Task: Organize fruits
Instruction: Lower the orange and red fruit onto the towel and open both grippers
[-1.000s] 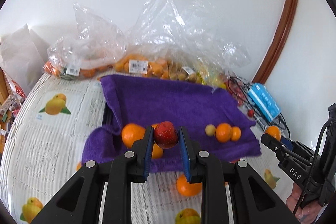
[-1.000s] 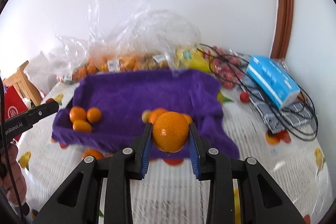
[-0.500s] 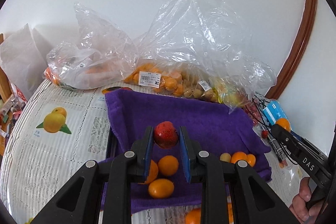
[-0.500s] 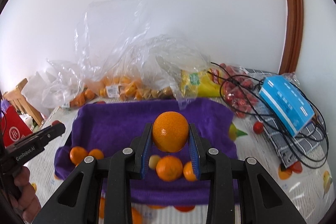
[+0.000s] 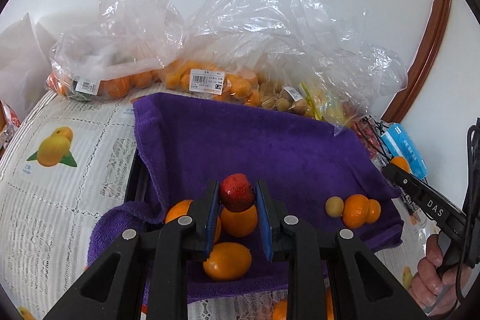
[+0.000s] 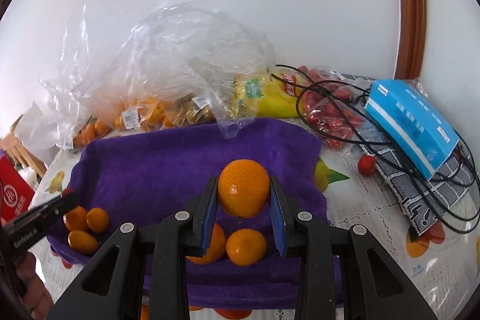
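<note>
My left gripper (image 5: 236,194) is shut on a red strawberry (image 5: 236,191), held above the near left of a tray lined with a purple towel (image 5: 255,146). Three oranges (image 5: 238,219) lie on the towel below it. A small yellow fruit (image 5: 334,206) and two oranges (image 5: 355,210) lie at the towel's right. My right gripper (image 6: 243,192) is shut on an orange (image 6: 243,187) above the near middle of the towel (image 6: 168,167). Two oranges (image 6: 246,246) lie below it and three more (image 6: 87,225) at the left.
Clear plastic bags of oranges (image 5: 210,80) and other fruit line the wall behind the tray. A blue tissue pack (image 6: 411,125), black cables (image 6: 390,146), a bag of red fruit (image 6: 333,113) and a loose red fruit (image 6: 366,165) lie to the right. A fruit-print tablecloth (image 5: 60,170) covers the table.
Both grippers have moved forward over the purple towel with their fruit still held. The oranges on the towel now show below the fingers.
</note>
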Motion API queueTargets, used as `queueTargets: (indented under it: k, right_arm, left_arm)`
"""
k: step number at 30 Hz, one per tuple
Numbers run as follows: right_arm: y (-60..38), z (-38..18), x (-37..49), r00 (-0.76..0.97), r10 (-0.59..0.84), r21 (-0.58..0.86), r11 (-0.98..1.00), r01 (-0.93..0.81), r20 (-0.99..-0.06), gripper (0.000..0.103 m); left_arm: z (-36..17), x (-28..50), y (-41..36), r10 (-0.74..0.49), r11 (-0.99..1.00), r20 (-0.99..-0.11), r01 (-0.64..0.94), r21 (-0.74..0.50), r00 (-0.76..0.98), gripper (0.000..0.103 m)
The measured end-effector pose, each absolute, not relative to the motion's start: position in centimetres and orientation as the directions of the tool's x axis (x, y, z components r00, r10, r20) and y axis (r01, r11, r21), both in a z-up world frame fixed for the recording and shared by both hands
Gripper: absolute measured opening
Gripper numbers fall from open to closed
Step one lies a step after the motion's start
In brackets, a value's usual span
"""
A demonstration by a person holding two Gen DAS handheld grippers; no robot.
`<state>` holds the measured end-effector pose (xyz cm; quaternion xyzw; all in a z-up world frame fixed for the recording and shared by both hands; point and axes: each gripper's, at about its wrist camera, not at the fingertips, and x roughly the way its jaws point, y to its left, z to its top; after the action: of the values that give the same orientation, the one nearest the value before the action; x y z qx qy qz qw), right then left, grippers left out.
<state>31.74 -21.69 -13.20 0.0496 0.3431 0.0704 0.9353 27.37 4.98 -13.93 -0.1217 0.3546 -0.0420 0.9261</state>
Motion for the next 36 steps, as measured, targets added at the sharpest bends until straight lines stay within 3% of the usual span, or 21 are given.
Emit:
queueTargets:
  k: [20,36]
  right_arm:
    - [-20.0,-16.6,32.9,0.697,0.139,0.093,0.990,-0.103,-0.703,0.032]
    - [-19.8,-16.6,32.7,0.707,0.118,0.051,0.992,-0.115,-0.697,0.033]
  left_arm:
    - [-14.3,27.1,4.2,-0.196,0.965,-0.648,0.026,-0.262,0.736,0.023]
    - [-14.9,27.3,3.1,-0.243,0.960,-0.662,0.077,-0.269,0.710,0.023]
